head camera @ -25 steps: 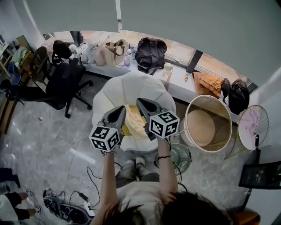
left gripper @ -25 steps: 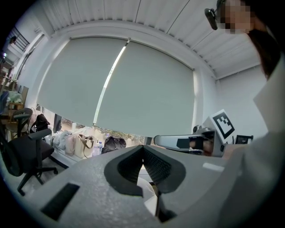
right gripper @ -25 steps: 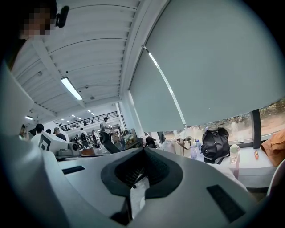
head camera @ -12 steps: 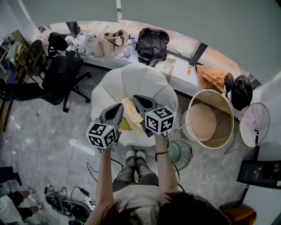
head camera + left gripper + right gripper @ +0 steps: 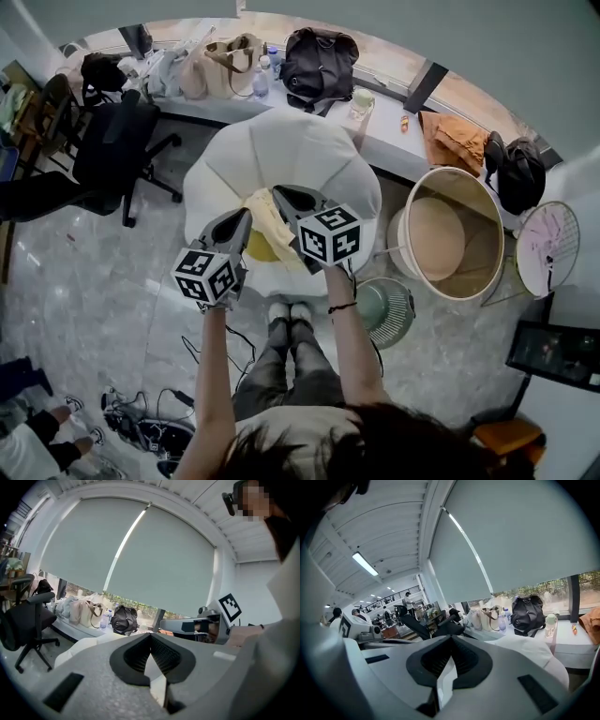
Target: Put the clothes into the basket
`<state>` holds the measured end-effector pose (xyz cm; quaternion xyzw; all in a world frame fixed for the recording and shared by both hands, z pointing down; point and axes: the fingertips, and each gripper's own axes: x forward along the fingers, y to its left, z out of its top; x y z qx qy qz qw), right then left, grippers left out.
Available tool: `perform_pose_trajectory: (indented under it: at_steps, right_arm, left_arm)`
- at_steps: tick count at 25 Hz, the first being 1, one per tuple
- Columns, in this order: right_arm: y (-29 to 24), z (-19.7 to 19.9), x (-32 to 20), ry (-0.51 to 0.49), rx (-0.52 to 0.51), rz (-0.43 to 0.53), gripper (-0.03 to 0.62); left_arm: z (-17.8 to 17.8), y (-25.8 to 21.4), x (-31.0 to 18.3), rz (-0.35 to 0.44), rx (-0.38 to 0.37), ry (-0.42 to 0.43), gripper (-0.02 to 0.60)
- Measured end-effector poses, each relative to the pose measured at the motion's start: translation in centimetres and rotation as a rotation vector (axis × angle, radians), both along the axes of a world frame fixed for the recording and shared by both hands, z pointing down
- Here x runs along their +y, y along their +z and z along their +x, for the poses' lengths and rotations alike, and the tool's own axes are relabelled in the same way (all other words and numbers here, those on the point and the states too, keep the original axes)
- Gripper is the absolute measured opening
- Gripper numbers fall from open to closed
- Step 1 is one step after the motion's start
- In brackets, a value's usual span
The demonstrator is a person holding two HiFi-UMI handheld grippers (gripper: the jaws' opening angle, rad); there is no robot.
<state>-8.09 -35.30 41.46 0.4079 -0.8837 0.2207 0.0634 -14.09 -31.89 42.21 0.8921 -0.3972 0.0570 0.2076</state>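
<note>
Room with a grey marble floor (image 5: 84, 281), a long roller blind and a window ledge (image 5: 398, 155) running along the far side. Item one: a pale yellow cloth (image 5: 267, 220), held up over the seat of a white petal-backed chair (image 5: 291, 150), stretched between the two tongs; whether its lower end rests on the seat cannot be told. Left gripper (image 5: 242, 217): jaws pressed together, pinching an edge of the cloth, with pale fabric showing in the slit between them in its own view. Right gripper (image 5: 279, 195): jaws likewise pressed together on a strip of the same cloth, just beside the left one and a little higher in the head view. Item two: a round beige basket (image 5: 478, 211), standing on the floor to the right of the chair, well apart from the cloth, its inside holding nothing that can be made out. Near the basket, by the person's feet: a small floor fan (image 5: 389, 311). On the ledge: a black bag (image 5: 319, 58), a beige tote (image 5: 225, 61), a bottle (image 5: 262, 82), an orange cloth (image 5: 455, 141) and a black backpack (image 5: 516, 173). Left of the white chair: a black office chair (image 5: 108, 141).
</note>
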Motion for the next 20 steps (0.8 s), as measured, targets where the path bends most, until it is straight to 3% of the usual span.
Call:
perform_pose_trajectory:
  at_steps: [20]
  right_arm:
    - [13.2,-0.5,-4.7,-0.012,0.063,-0.088,0.008]
  left_arm:
    - [0.0,12.5,-4.6,-0.097,0.002,0.036,0.011]
